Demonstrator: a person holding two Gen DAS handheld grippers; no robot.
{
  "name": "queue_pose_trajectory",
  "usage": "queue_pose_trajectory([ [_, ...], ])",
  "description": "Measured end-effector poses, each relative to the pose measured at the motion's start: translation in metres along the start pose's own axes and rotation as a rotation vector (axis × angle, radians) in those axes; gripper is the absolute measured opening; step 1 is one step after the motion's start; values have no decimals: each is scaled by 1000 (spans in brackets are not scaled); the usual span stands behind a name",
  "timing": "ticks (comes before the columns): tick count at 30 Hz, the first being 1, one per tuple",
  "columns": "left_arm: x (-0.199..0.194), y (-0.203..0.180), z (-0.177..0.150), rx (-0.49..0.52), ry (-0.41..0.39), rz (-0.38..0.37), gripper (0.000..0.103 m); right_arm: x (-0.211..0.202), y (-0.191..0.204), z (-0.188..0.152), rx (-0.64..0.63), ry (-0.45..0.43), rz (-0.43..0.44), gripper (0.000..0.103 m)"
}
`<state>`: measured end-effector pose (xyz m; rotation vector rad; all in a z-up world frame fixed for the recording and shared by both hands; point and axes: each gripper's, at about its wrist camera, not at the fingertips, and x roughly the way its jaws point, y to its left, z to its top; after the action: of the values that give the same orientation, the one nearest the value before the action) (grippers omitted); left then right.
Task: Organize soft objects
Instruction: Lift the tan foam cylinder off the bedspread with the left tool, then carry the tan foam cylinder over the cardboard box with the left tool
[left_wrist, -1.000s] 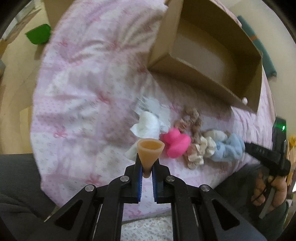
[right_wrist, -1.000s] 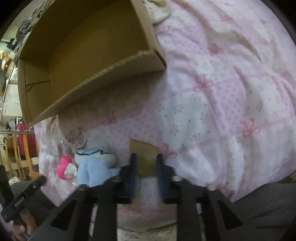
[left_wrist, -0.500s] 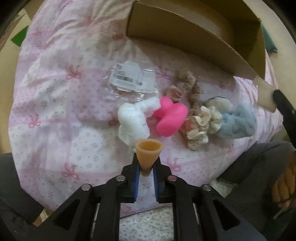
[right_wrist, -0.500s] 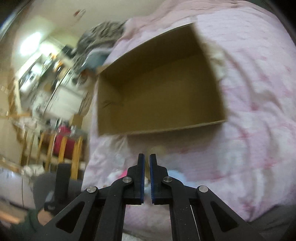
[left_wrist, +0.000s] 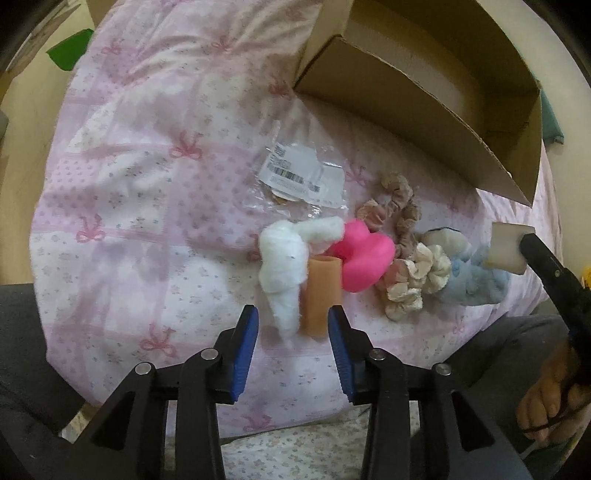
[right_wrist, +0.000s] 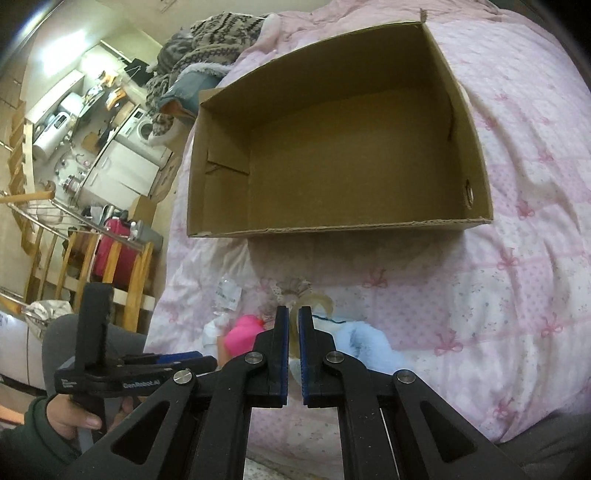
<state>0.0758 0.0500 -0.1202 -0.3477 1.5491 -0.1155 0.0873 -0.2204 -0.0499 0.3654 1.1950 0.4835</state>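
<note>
Tan soft tube (left_wrist: 320, 295) lies just ahead of wide-open left gripper (left_wrist: 291, 334); right gripper (right_wrist: 293, 332) nearly closed, gripping nothing; cardboard box (right_wrist: 476, 155) empty.

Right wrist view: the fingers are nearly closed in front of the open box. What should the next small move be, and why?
Probably carry the right gripper forward over the cardboard box, then let go. In the left wrist view its fingers pinch a beige pad, and the box sits open and empty just ahead.
</note>
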Motion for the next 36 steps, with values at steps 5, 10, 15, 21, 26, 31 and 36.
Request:
queue_pose_trajectory([
  [5,-28,-9,-12,22,-110,-5,35,-3,1,-2,11,-12,-5,7],
  [10,-21,-31,-8,55,-42,-98,29,-5,-4,-1,32,-16,1,7],
  [15,1,-32,3,31,4,32,29,-10,-6,-2,36,-28,5,7],
  [21,15,-31,8,54,11,89,10,-14,-8,-2,47,-39,11,7],
  [26,14,-42,8,103,-21,110,5,-14,-7,-2,39,-44,13,7],
  [31,-7,-45,5,77,-57,70,4,-18,-9,-3,43,-48,11,7],
  [36,-48,-50,-10,98,-132,60,4,-29,-7,-5,40,-67,29,7],
])
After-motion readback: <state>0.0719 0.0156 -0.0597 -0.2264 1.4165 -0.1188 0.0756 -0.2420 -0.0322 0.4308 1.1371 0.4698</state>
